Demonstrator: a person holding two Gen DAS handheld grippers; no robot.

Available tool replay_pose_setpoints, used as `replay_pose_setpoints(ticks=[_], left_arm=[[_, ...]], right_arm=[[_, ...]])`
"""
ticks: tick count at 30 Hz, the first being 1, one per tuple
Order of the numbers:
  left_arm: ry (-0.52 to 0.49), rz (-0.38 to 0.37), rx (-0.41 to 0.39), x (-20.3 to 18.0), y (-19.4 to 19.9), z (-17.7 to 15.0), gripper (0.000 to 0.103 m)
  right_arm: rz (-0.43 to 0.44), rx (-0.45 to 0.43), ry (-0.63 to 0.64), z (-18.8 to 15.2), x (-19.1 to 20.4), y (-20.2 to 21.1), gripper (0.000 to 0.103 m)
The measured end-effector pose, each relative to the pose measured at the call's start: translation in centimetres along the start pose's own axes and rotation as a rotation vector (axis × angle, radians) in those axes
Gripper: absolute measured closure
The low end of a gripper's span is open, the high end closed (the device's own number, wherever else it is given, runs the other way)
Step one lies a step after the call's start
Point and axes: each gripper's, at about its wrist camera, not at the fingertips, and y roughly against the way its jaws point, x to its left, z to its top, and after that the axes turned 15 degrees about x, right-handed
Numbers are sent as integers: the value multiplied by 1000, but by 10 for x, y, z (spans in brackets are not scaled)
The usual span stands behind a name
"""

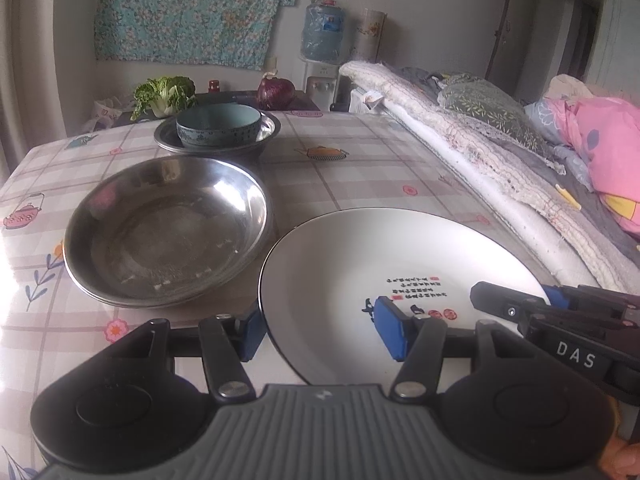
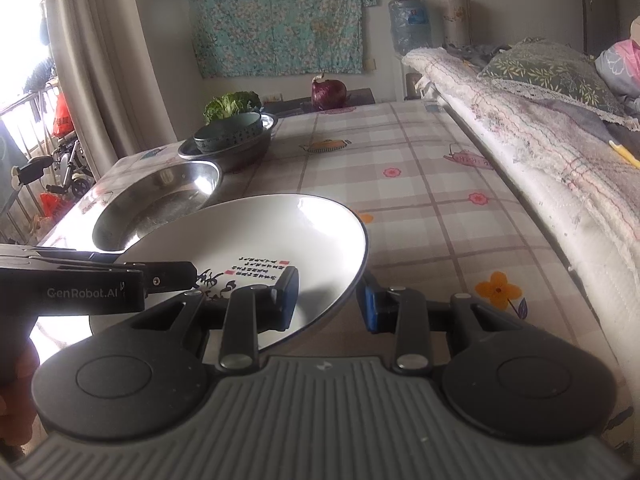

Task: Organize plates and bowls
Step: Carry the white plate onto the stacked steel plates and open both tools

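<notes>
We cannot read the tiny script on the white plate [image 1: 400,264]. The teal bowl [image 2: 228,132] hides most of the greens [image 2: 230,105] in the right wrist view.

Both cameras sit low over the desk [image 1: 360,160], just behind their own fingers, and face along it toward the far wall with the floral cloth [image 1: 192,12]. The left wrist view looks from close at the white plate's [image 1: 360,264] near-left rim; the right wrist view looks from its near-right rim. Both share the plate, the steel dish [image 2: 160,200], the stacked bowls [image 2: 232,136] and the bed [image 2: 540,128] on the right.
</notes>
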Motion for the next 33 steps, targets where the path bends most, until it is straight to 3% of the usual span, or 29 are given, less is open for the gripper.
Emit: replay_pose_setpoints(ticks=[7, 13, 18, 23, 33], left_arm=[[48, 25, -55, 28, 20, 12, 45], [118, 79, -78, 73, 29, 23, 45], [178, 110, -63, 114, 24, 29, 45], [220, 106, -36, 143, 11, 34, 45], [227, 93, 10, 157, -3, 35, 48]], right_arm=[[32, -39, 54, 26, 28, 2, 71], [92, -30, 112, 52, 67, -22, 71], [148, 32, 124, 68, 99, -55, 71], [151, 88, 134, 79, 123, -85, 71], [135, 106, 109, 90, 127, -112, 68]])
